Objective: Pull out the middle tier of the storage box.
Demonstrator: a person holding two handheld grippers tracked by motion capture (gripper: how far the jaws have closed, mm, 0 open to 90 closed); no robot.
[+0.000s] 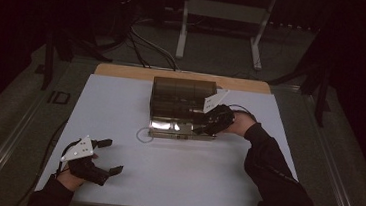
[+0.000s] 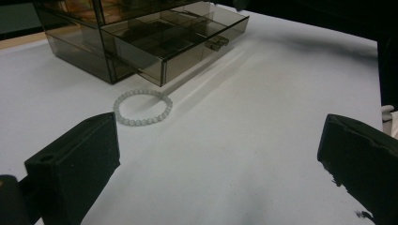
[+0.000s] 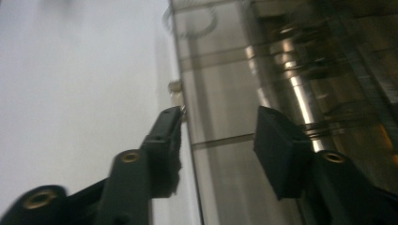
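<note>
A smoky see-through drawer box (image 1: 183,97) stands at the middle back of the white table (image 1: 121,102). Its bottom drawer (image 1: 179,128) is pulled out toward me, with divided compartments (image 2: 173,40) and a small handle (image 2: 217,43) on its front. A pale bead bracelet (image 2: 143,107) lies flat on the table by the drawer's left corner (image 1: 144,135). My right gripper (image 1: 204,126) is open at the drawer's right front; one jaw is outside the front wall (image 3: 202,140) and the other is over the drawer's inside. My left gripper (image 1: 108,155) is wide open with nothing in it, low over the table's near left.
A bare wooden strip (image 1: 123,71) runs along the table's far edge. Behind it stand a metal frame (image 1: 223,16) and cables on the dark floor (image 1: 146,44). My right sleeve (image 1: 275,176) lies across the table's right side.
</note>
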